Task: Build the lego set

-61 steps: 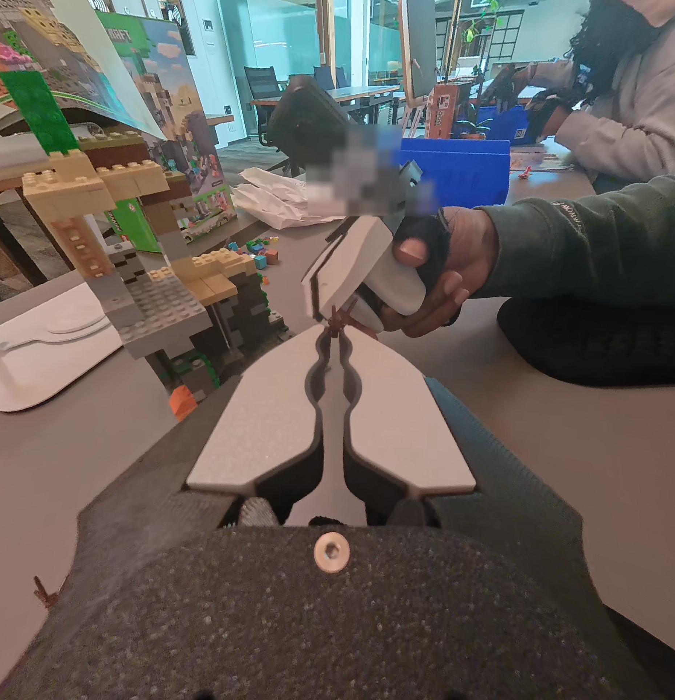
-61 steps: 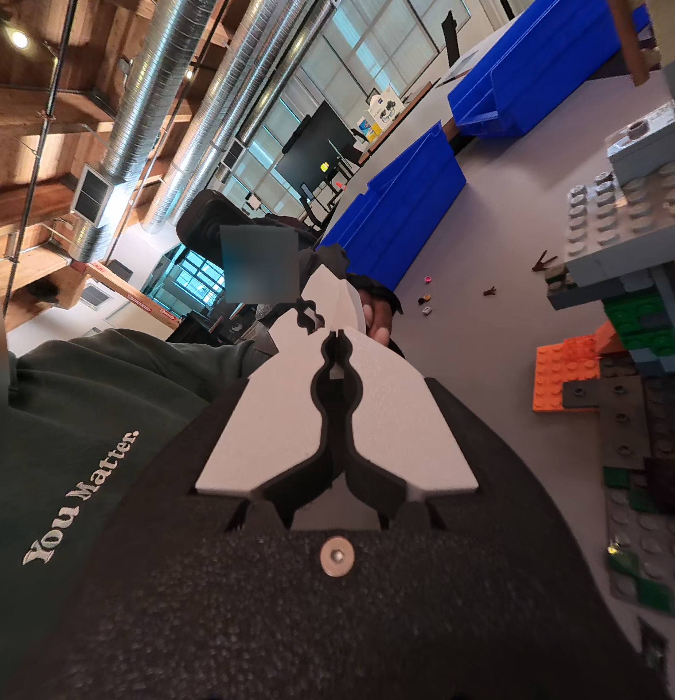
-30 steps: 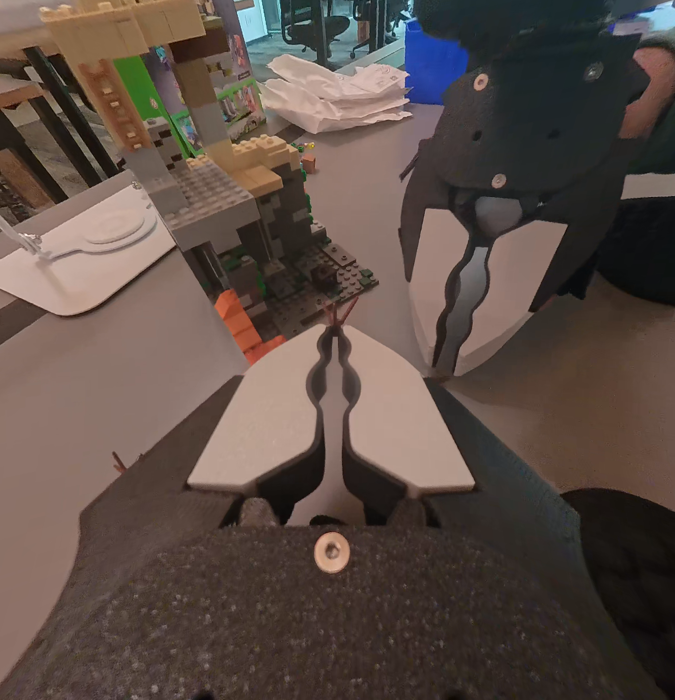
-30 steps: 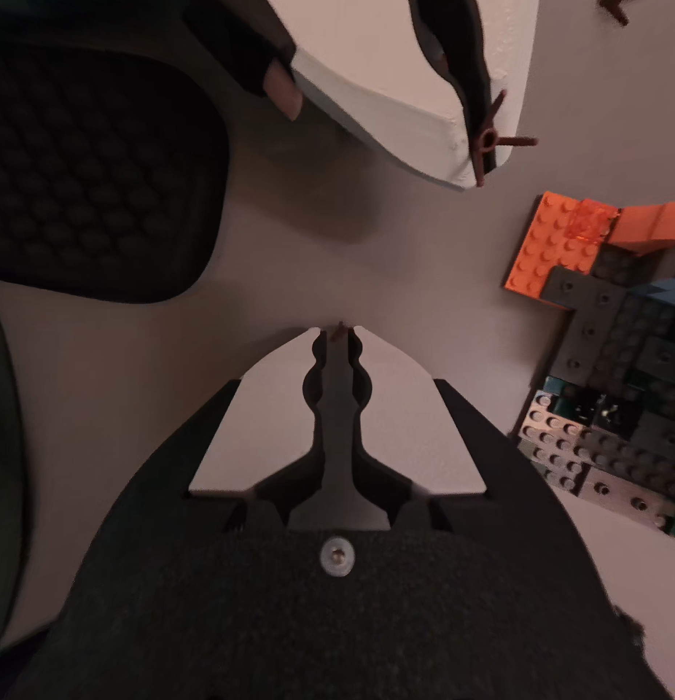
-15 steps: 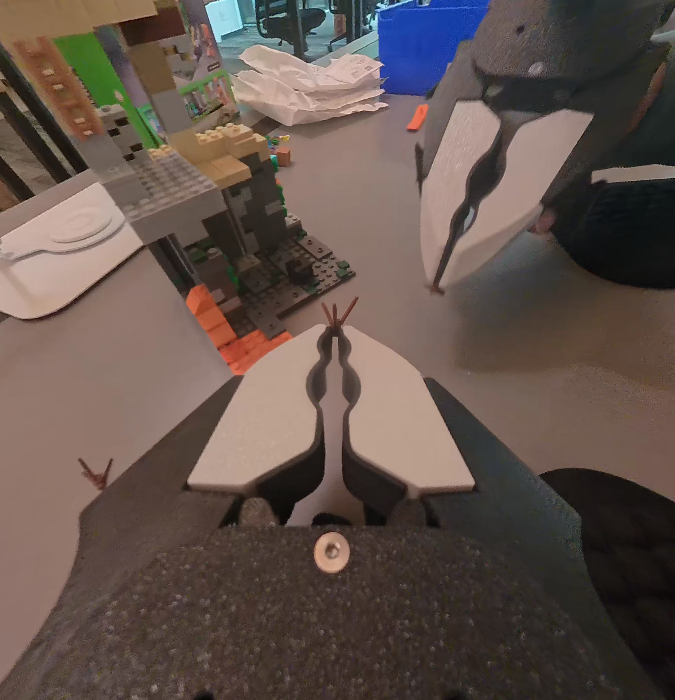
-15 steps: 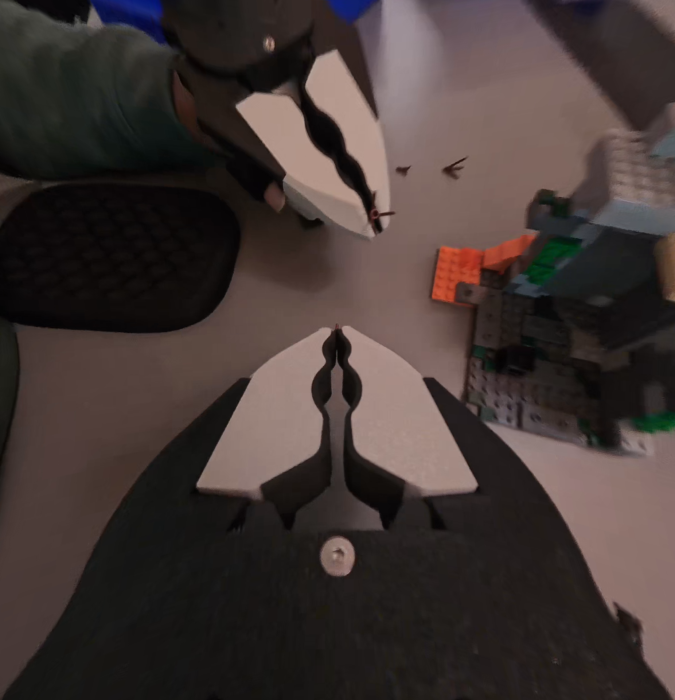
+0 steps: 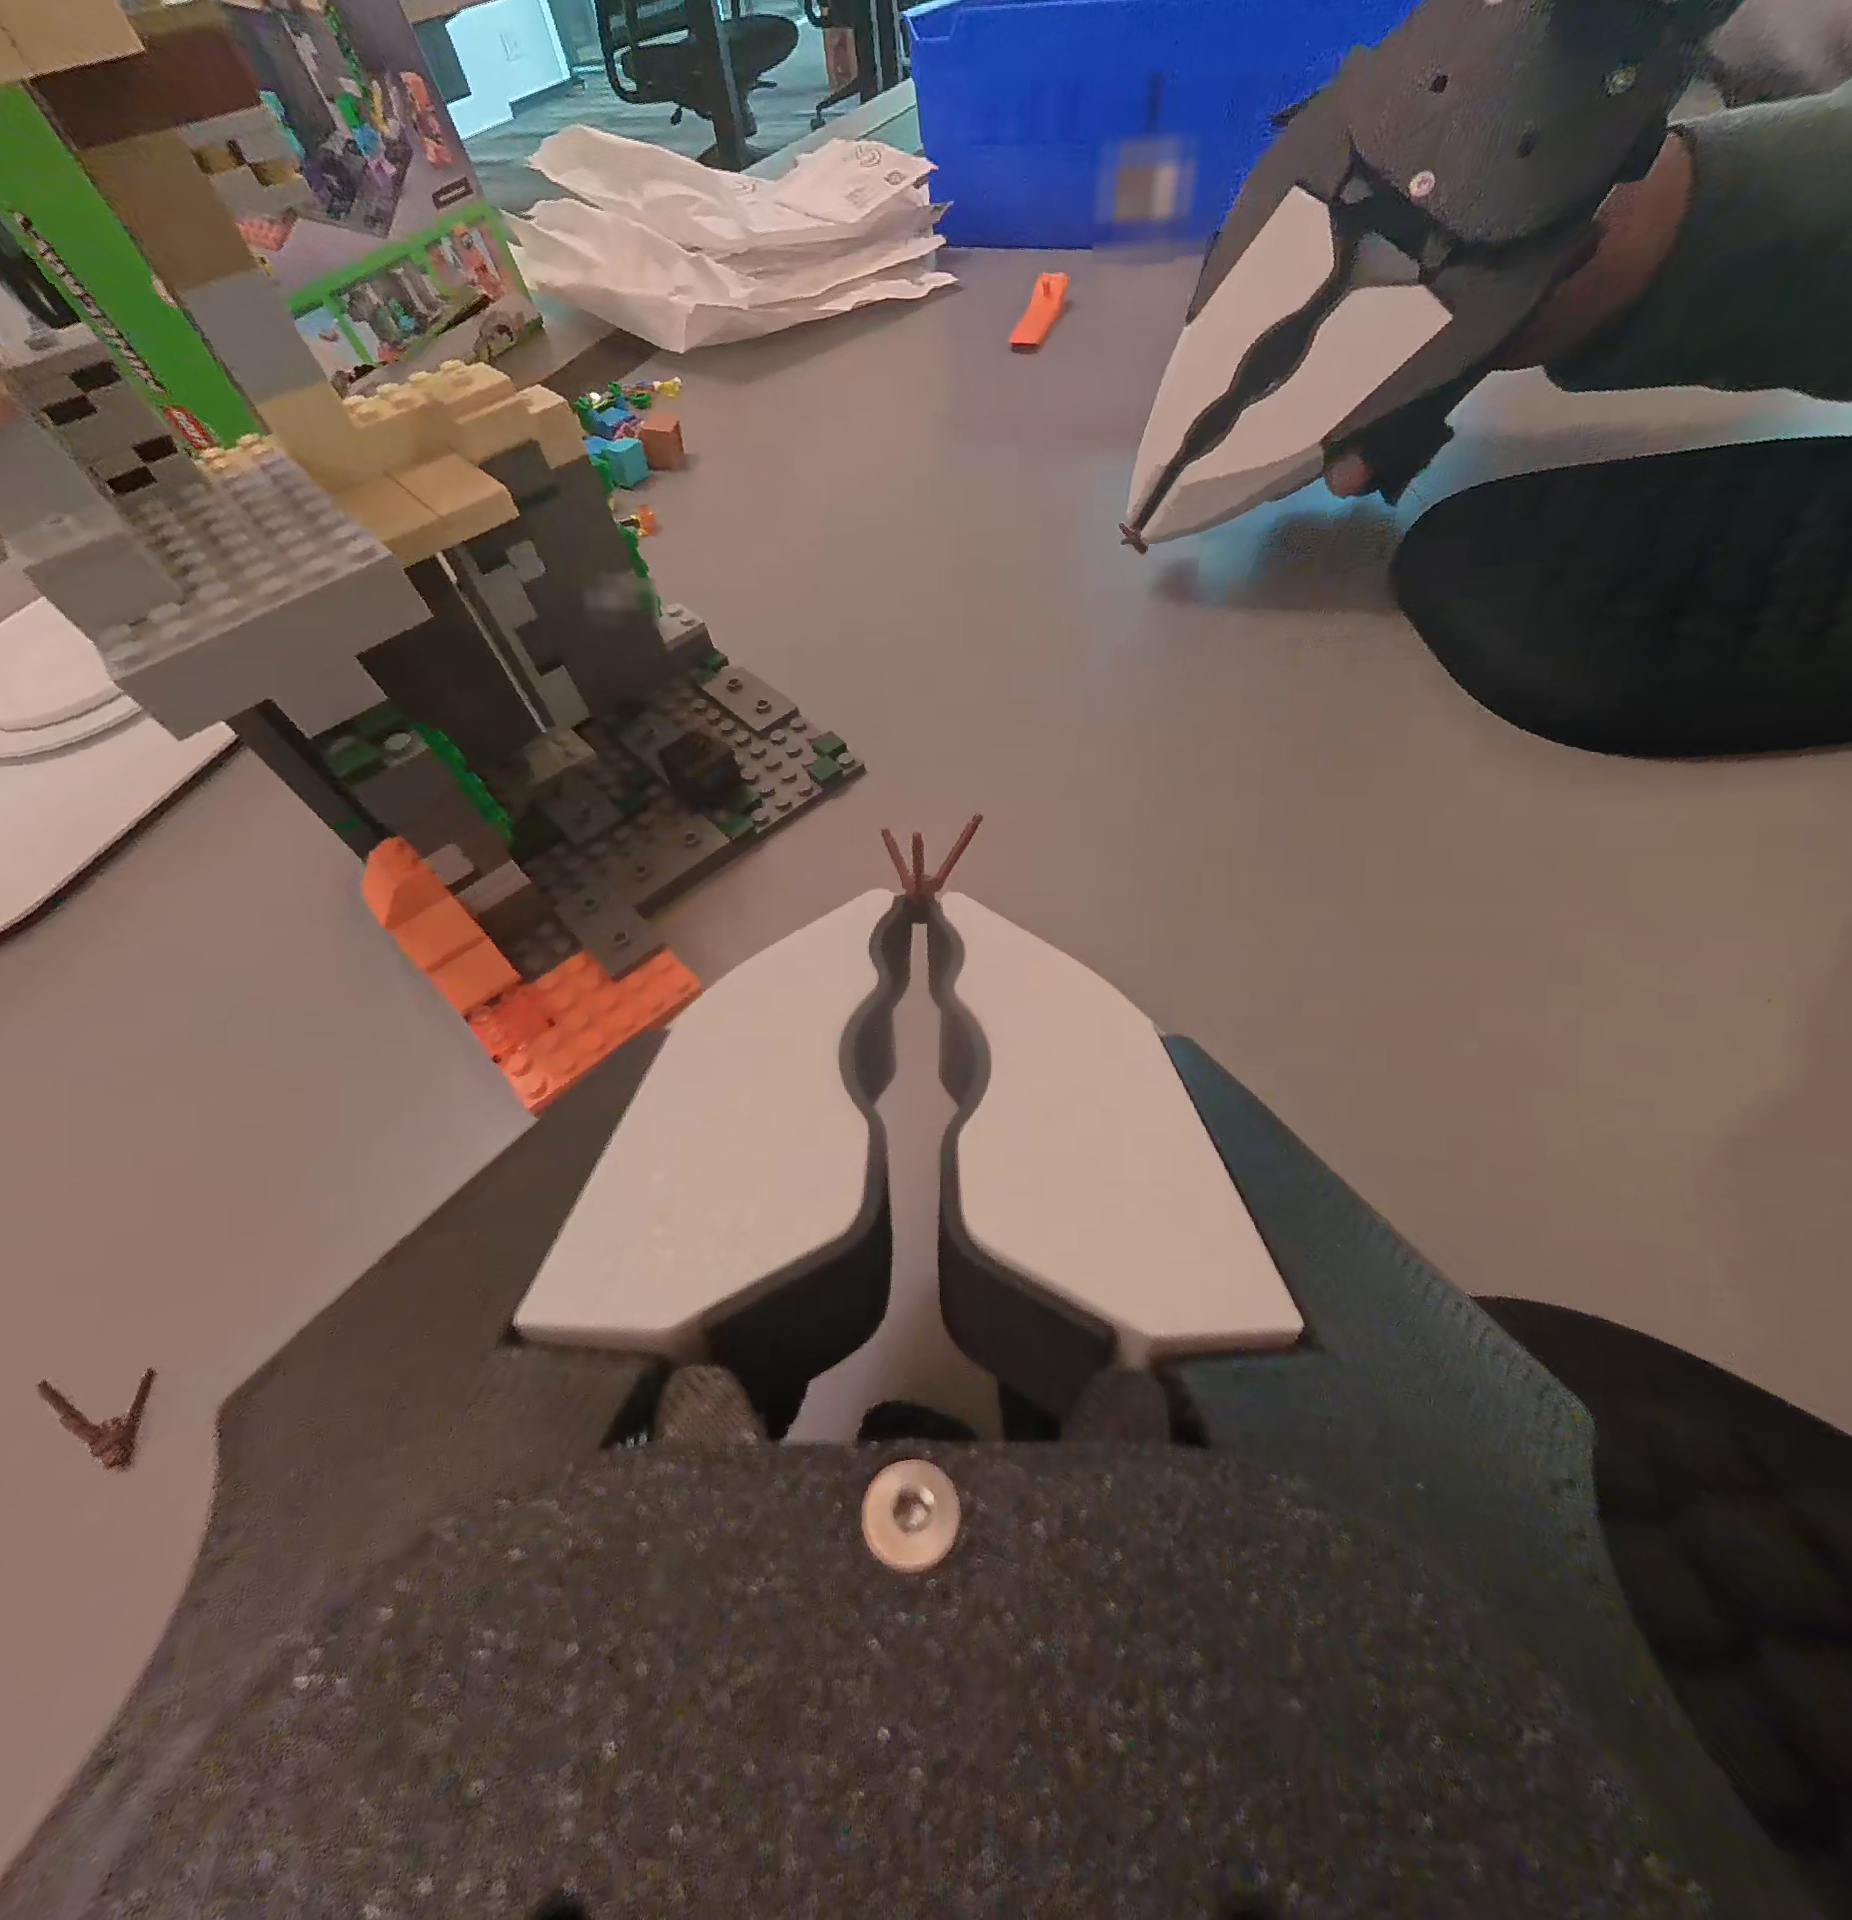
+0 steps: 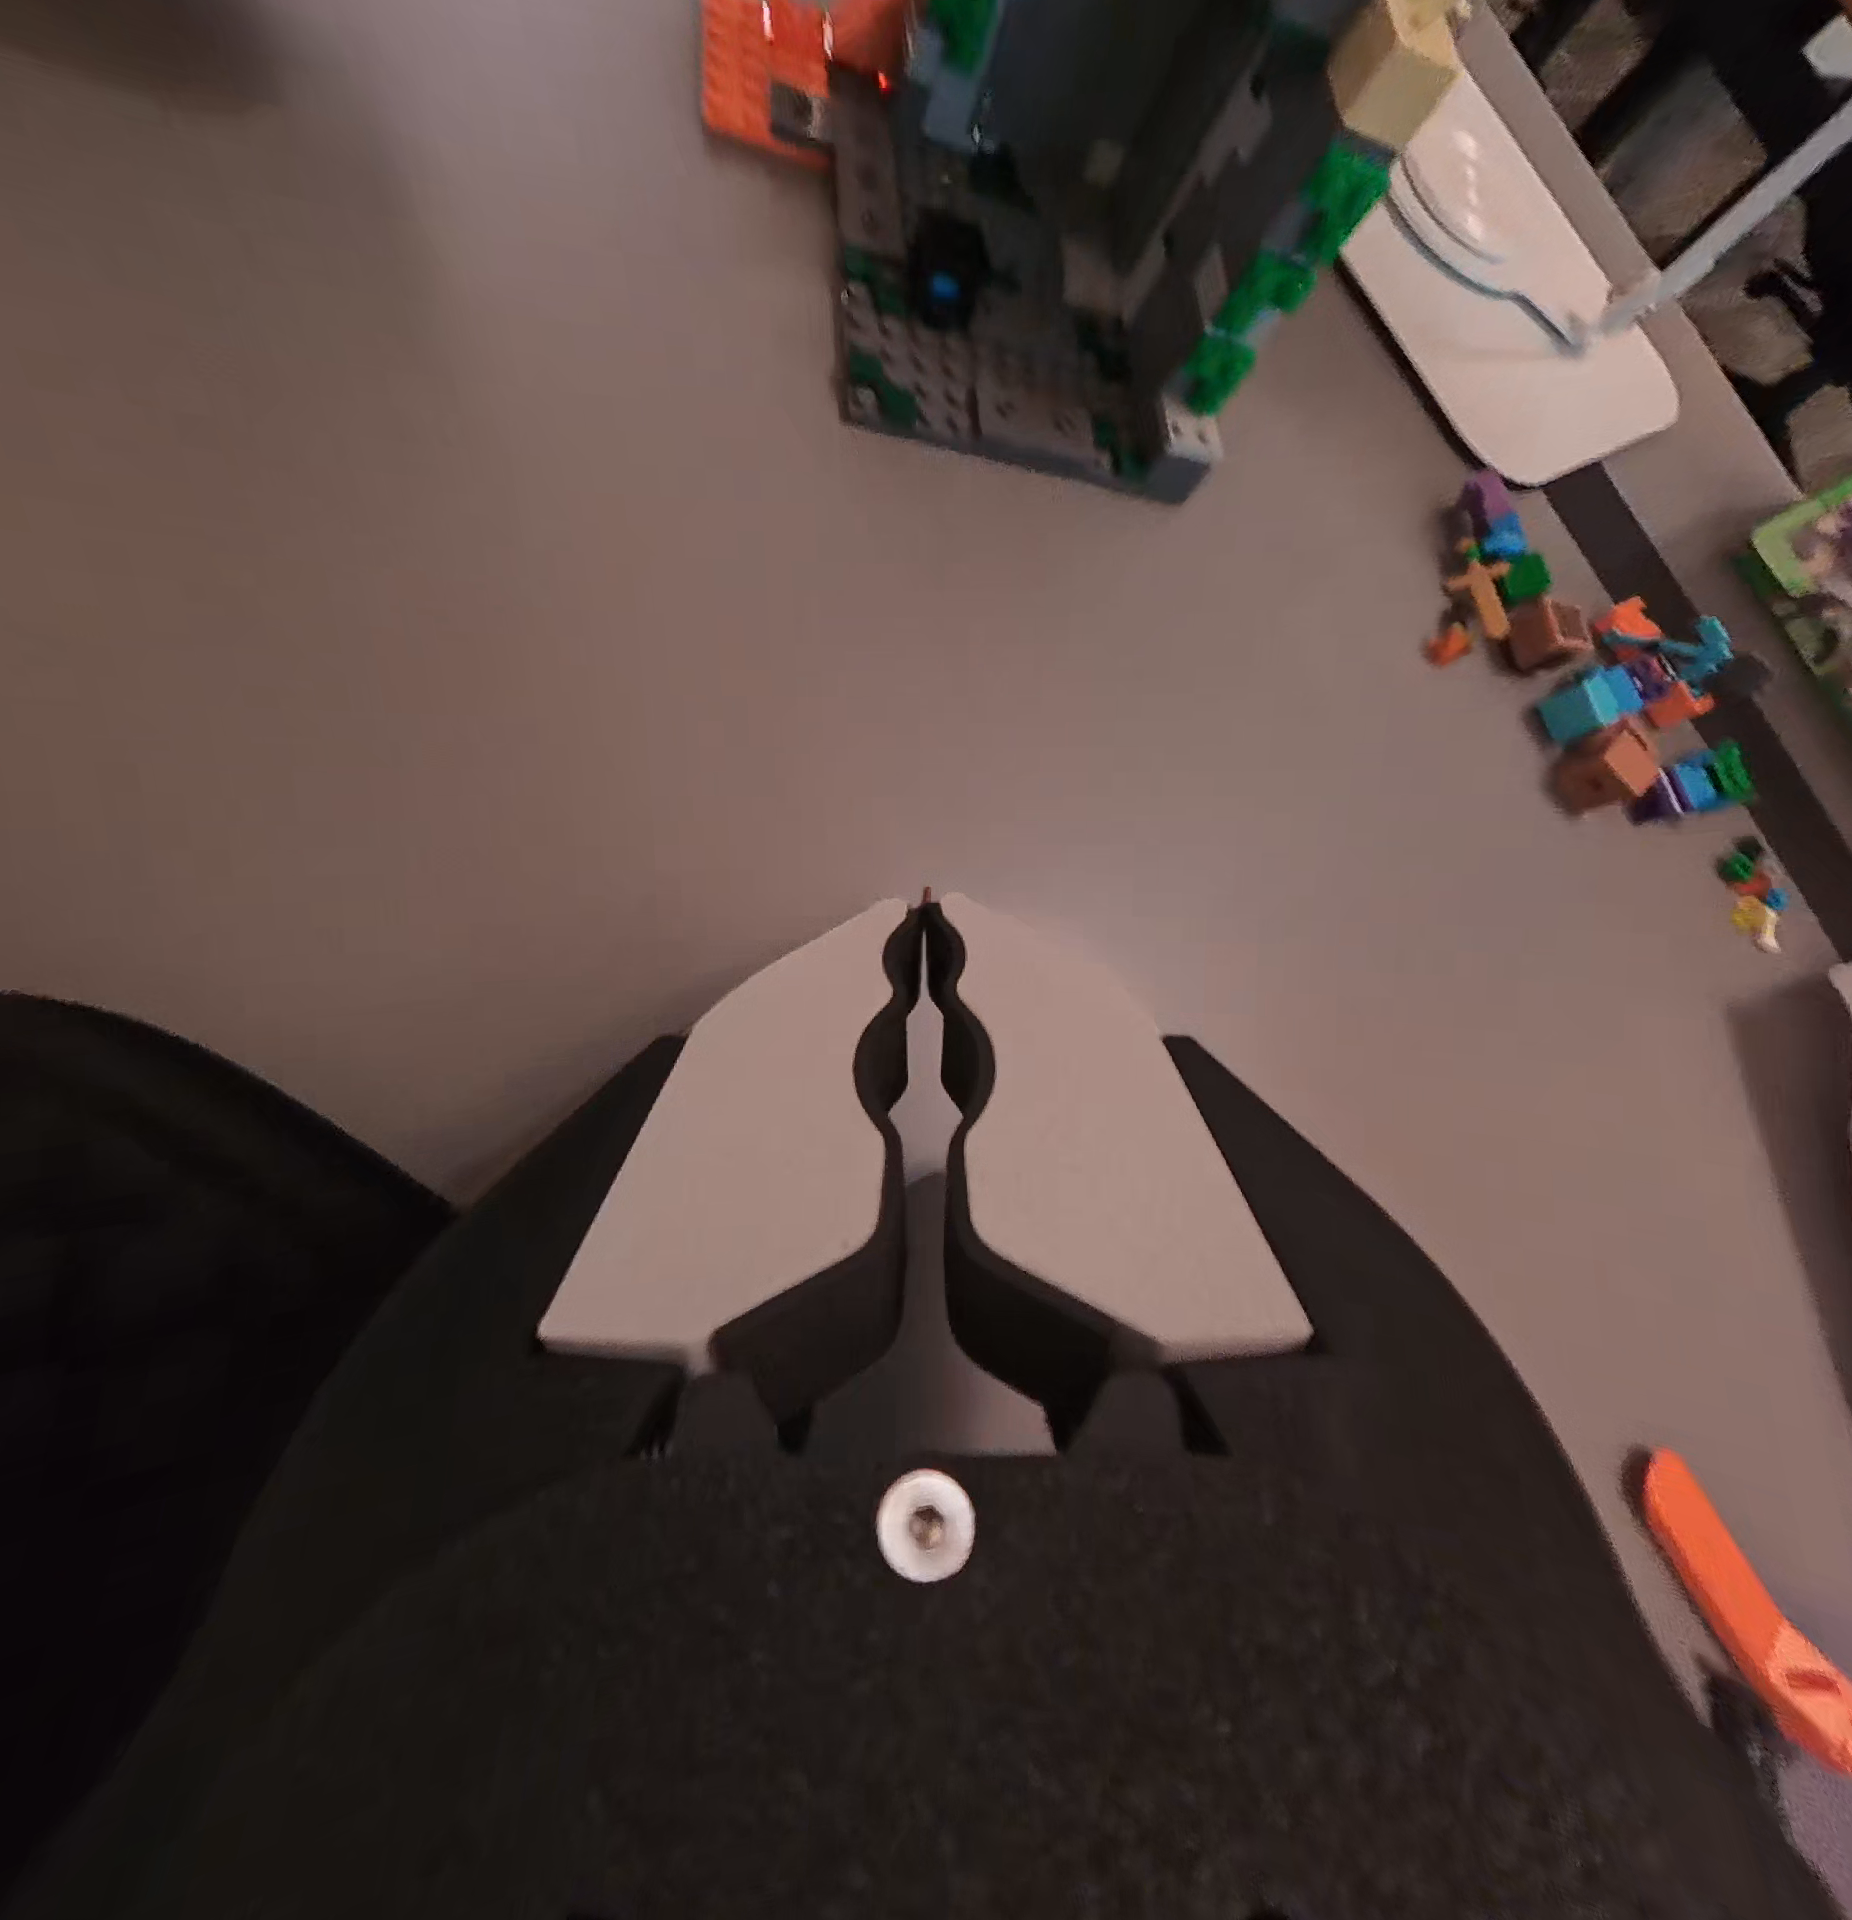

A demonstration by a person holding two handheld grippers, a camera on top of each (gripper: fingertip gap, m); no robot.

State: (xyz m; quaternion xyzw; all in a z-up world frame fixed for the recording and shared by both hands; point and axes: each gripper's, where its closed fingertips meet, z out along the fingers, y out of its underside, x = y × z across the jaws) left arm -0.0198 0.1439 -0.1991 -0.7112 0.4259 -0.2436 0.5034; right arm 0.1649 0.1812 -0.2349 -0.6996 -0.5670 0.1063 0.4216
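The left gripper point(image 7: 917, 914) has its fingers pinched nearly together on a small brown twig piece point(image 7: 927, 857), whose three prongs fan out past the fingertips. The right gripper point(image 8: 927, 912) is likewise closed down narrow, and a tiny brown bit point(image 7: 1132, 535) pokes from its tip; from the left wrist view it sits at about one o'clock, its tip just above the grey table point(image 7: 1109, 831). What that bit is cannot be told for sure, though it looks like a second small piece of the same colour.

The lego model point(image 7: 402, 623), a grey and tan tower on a dark studded base with orange plates at its near corner, stands at about ten o'clock from the left gripper, near but apart. In the right wrist view the model point(image 8: 1057, 239) lies at twelve to one o'clock, well apart from that gripper. A spare twig point(image 7: 101, 1418) lies on the table at eight o'clock in the left view, loose coloured bricks point(image 8: 1628, 707) at two o'clock in the right view, and an orange brick separator point(image 8: 1753, 1621) at four o'clock.

The step in hand appears to be carrying small brown plant-like parts toward the model, or fitting the two together first. The next move likely calls for a fine, steady approach: lining the twig's stem up with a stud or hole and pressing straight, since so thin a piece could twist or slip out of the fingertips.
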